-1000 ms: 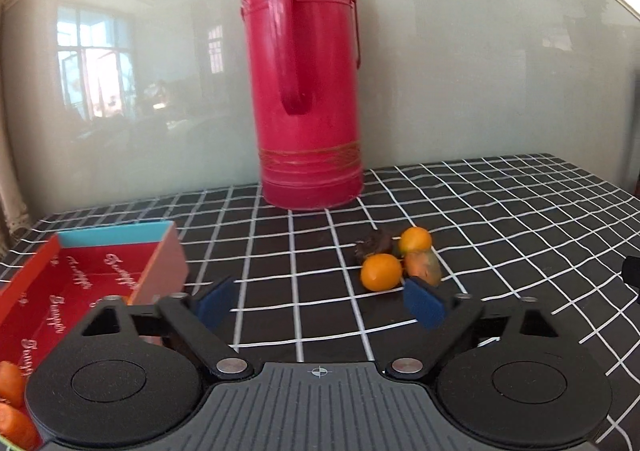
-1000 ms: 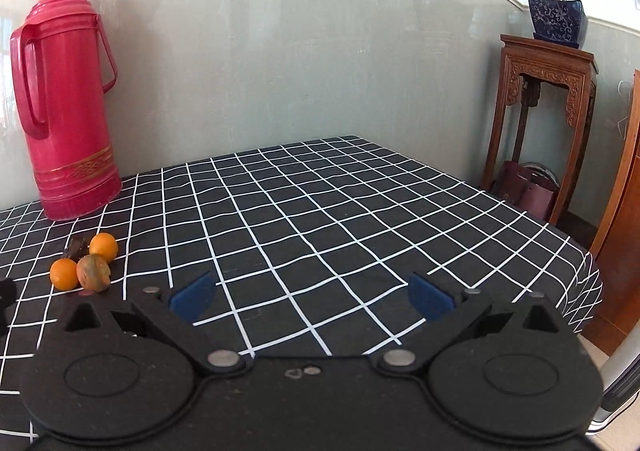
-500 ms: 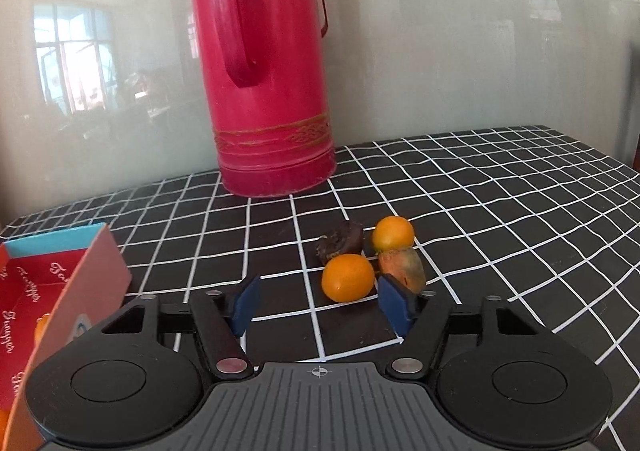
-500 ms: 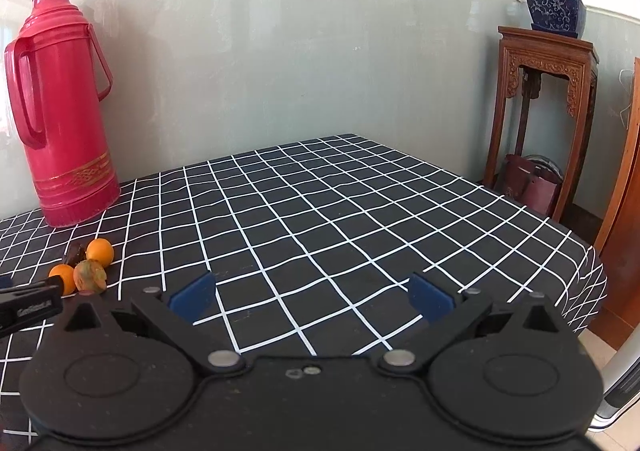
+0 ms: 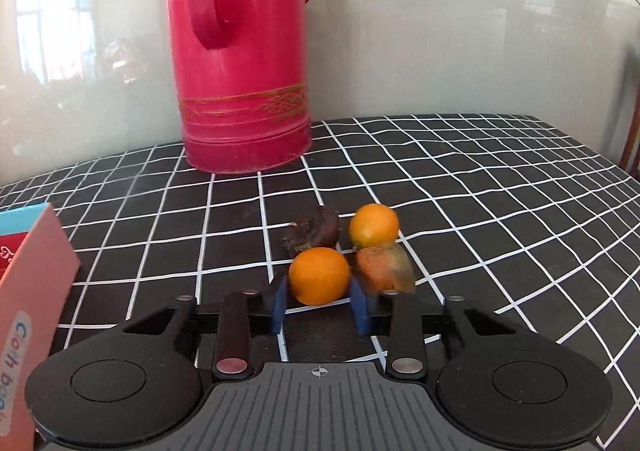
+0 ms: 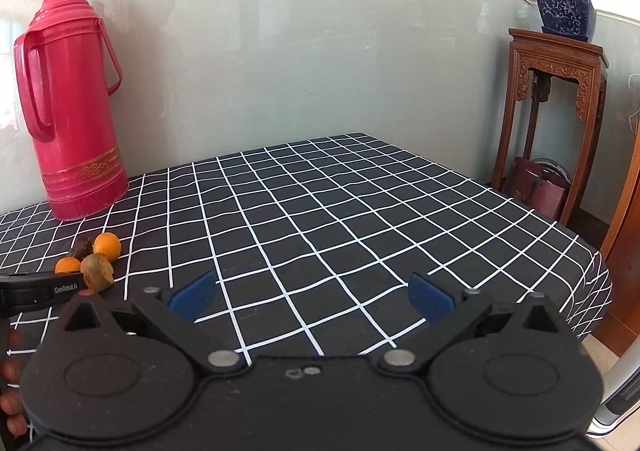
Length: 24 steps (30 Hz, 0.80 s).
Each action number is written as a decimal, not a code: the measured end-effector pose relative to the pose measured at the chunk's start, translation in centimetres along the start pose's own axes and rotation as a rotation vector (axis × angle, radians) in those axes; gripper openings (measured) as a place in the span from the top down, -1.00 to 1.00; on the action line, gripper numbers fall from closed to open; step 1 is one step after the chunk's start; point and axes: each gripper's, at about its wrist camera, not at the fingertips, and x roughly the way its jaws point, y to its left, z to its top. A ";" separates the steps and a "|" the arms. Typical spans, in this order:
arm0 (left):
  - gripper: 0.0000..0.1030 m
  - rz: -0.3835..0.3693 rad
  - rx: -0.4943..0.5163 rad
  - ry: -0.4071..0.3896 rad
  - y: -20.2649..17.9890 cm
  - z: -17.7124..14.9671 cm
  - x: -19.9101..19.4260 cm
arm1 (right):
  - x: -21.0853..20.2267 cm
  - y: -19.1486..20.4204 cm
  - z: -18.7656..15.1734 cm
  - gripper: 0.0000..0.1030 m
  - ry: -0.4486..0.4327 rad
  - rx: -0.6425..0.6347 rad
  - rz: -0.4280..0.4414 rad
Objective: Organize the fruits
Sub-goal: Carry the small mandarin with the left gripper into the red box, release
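the left tongs (image 5: 320, 301), narrowed around the near orange (image 5: 319, 275), may nudge the blotchy fruit (image 5: 384, 268) just right of them; the right tongs (image 6: 312, 297) hang wide open, empty.

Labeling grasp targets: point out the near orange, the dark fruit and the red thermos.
near orange (image 5: 319, 275), left wrist view, centre of its front face.
dark fruit (image 5: 314, 231), left wrist view, middle of its wrinkled top.
red thermos (image 6: 74, 123), right wrist view, mid-body.
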 end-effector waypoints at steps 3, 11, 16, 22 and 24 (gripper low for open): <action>0.35 -0.001 -0.013 -0.010 0.2 0.1 -0.1 | -0.1 -0.1 0.1 -0.89 -0.006 0.000 0.003; 0.35 0.027 0.019 -0.090 0.8 -0.7 -3.1 | -0.6 0.1 0.2 -0.89 -0.023 -0.002 0.012; 0.35 0.112 0.016 -0.165 2.6 -0.9 -6.8 | -0.8 0.8 0.1 -0.89 -0.028 -0.015 0.015; 0.35 0.251 -0.045 -0.206 7.0 -1.2 -10.3 | -0.9 1.9 -0.1 -0.89 -0.033 -0.041 0.009; 0.35 0.304 -0.079 -0.204 8.9 -1.6 -11.2 | -0.9 2.4 -0.1 -0.89 -0.029 -0.051 0.010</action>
